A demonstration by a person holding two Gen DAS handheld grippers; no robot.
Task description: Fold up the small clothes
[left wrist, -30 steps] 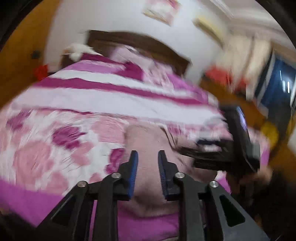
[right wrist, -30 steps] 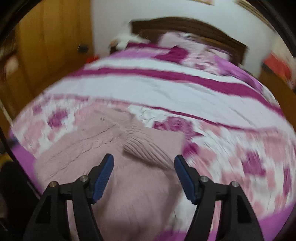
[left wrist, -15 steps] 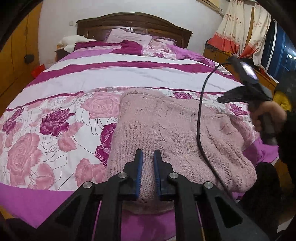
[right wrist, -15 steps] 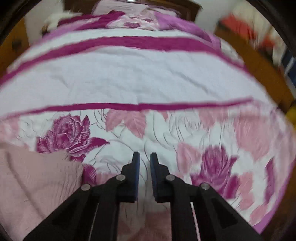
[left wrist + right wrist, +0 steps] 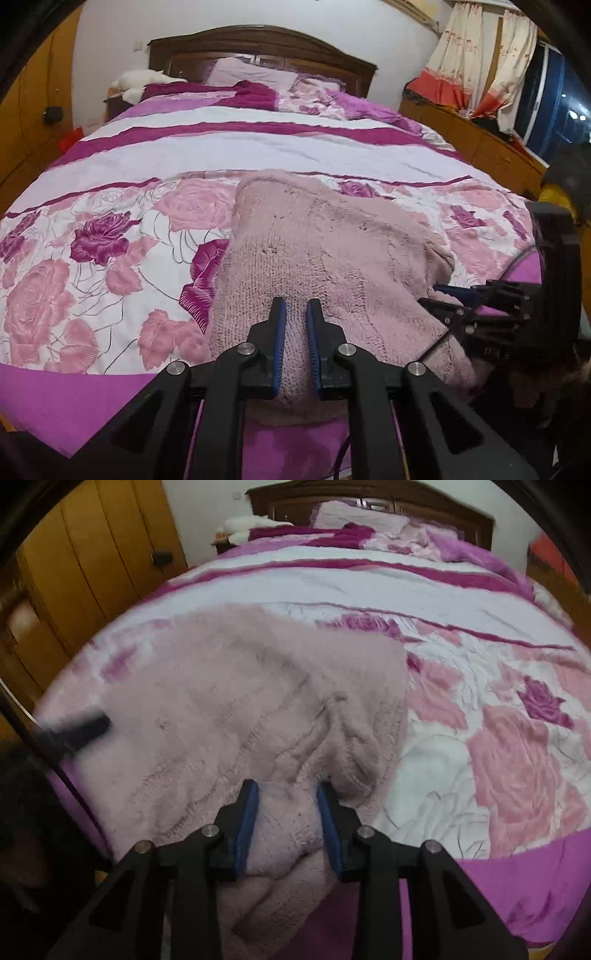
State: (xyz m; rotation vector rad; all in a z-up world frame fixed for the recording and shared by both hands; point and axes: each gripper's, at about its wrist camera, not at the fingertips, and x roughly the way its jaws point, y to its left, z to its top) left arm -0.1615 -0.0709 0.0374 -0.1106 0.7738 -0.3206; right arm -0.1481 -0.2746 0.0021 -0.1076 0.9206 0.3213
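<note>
A pink knitted sweater (image 5: 325,240) lies on the near part of the bed, its hem hanging over the front edge. My left gripper (image 5: 295,306) is shut on the near hem, with fabric pinched between its blue pads. In the right wrist view it shows as a dark blur (image 5: 81,731) at the sweater's (image 5: 221,686) left side. My right gripper (image 5: 286,790) sits at the sweater's right near corner; its jaws are opening, and a bunched fold fills the gap and touches both pads. In the left wrist view the right gripper (image 5: 443,295) comes in from the right edge.
The rose-patterned bedspread (image 5: 110,240) covers a wide bed with pillows (image 5: 251,74) and a dark headboard (image 5: 258,40) at the far end. A wooden wardrobe (image 5: 92,554) stands on the left, a low wooden cabinet (image 5: 480,140) and curtains (image 5: 480,55) on the right. A black cable (image 5: 436,343) trails over the sweater.
My right gripper swung from the bare bedspread back onto the sweater's right corner and dropped low; its jaws, shut half a second ago, now stand apart around fabric. My left gripper keeps its hold.
</note>
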